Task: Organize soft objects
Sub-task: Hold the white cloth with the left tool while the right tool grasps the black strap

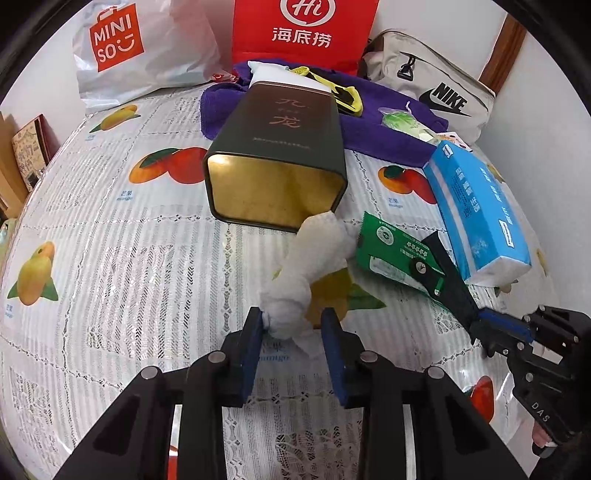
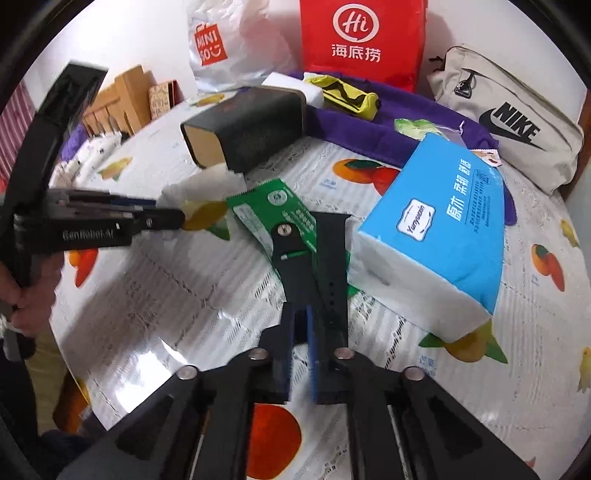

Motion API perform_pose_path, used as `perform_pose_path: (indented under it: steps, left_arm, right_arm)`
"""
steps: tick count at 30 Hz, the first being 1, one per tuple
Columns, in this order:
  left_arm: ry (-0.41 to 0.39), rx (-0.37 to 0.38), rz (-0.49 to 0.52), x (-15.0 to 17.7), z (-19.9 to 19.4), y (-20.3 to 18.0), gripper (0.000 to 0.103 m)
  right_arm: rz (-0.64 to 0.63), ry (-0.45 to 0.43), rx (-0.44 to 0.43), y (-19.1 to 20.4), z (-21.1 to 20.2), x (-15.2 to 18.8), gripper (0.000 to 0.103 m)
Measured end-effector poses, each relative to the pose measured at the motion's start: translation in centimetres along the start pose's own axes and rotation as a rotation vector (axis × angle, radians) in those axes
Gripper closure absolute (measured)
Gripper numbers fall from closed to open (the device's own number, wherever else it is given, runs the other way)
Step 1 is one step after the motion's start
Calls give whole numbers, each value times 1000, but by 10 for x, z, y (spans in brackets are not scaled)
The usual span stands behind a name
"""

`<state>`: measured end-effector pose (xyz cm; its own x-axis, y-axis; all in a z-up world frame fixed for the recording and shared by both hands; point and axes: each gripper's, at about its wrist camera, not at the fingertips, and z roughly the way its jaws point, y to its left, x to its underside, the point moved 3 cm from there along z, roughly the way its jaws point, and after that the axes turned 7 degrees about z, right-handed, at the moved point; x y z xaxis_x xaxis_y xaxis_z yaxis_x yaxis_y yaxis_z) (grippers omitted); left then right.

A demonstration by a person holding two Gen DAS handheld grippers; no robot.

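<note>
**Worktop inventory: soft goods, tin and bags**

Item 1. Dark rectangular metal tin with gold interior (image 1: 275, 158), lying on its side, open mouth toward the left wrist camera. The visible part of the interior holds nothing. Its far end rests against a folded purple towel (image 1: 391, 122).

Item 2. Rolled white cloth (image 1: 306, 266), stretched from the tin's lower right corner down to the left gripper (image 1: 291, 328). The gripper's jaws stand apart; the cloth's near end touches the left pad only.

Item 3. Black rubber watch strap (image 2: 330, 266), pinched between the closed pads of the right gripper (image 2: 301, 332) and lying over a flat green sachet (image 2: 273, 210).

Item 4. Blue-and-white soft pack of tissues (image 2: 436, 236), just beside the strap, on the right.

Item 5. On the towel: a yellow-and-black fabric piece (image 2: 347, 96), a white block (image 2: 284, 83), a small green-printed packet (image 1: 402, 122).

Item 6. Along the wall: a white MINISO plastic bag (image 1: 122, 48), a red paper bag with a "Hi" logo (image 1: 306, 33), a beige Nike pouch (image 2: 513, 122). Contents not visible.

Surface: a worktop under a glossy fruit-printed lace-pattern cover (image 1: 129, 240); white walls behind.
</note>
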<state>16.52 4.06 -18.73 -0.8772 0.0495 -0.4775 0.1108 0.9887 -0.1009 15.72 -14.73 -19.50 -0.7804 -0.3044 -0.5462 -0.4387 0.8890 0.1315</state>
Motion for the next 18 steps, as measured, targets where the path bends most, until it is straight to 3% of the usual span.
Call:
perform_pose_path:
  steps: [2,7,13,15,17,18]
  left_arm:
    - [2,0,1,0,0,0,72]
    - [4,8,0,1,0,1,72]
    - [6,10,5,0,0,0,72]
    - [6,11,4,0,-1,-1,72]
    - [5,11,2,0,-1,0,72]
    - [5,12,2,1,-1,0,72]
  right_arm:
    - [7,-1,-9,-2,4,-5,81]
    - [-16,25,2,0,16,-10,79]
    - [-58,30,2,9,22,-11,61]
    - [-68,21,25,11,24,-12,62]
    - [-69,2,74,9,25,-13,81]
    - [-67,3,72,8,24,-14,81]
